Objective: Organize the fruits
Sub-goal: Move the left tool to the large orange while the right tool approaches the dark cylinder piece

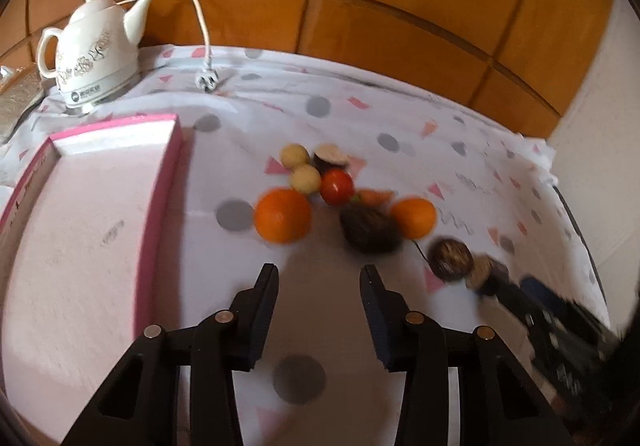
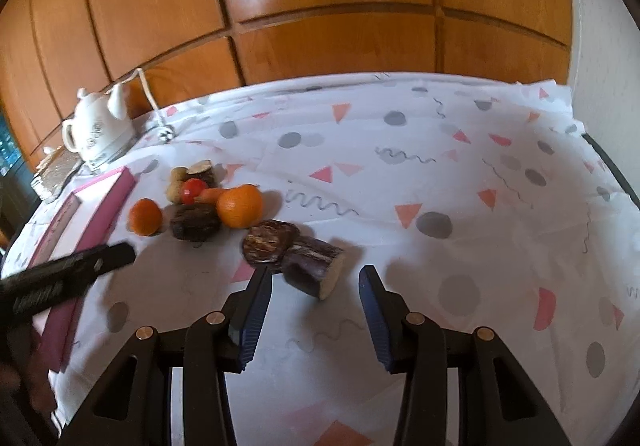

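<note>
Fruits lie in a cluster on the patterned tablecloth [image 1: 400, 118]. In the left wrist view there are two oranges [image 1: 283, 215] [image 1: 413, 217], a red tomato [image 1: 337, 187], two pale round fruits [image 1: 306, 178], a carrot piece [image 1: 374, 197] and dark brown pieces [image 1: 370, 230]. My left gripper [image 1: 319, 274] is open and empty, just short of the near orange. My right gripper [image 2: 316, 276] is open, with a dark cut piece [image 2: 314, 266] lying between its fingertips. A dark round piece [image 2: 269, 244] touches it. The pink box [image 1: 92, 214] lies open to the left.
A white kettle [image 1: 94, 54] with its cord and plug [image 1: 206, 80] stands at the back left. A wooden panelled wall [image 2: 320, 6] runs behind the table. The left gripper's finger [image 2: 96, 260] reaches in over the box [image 2: 108, 206] in the right wrist view.
</note>
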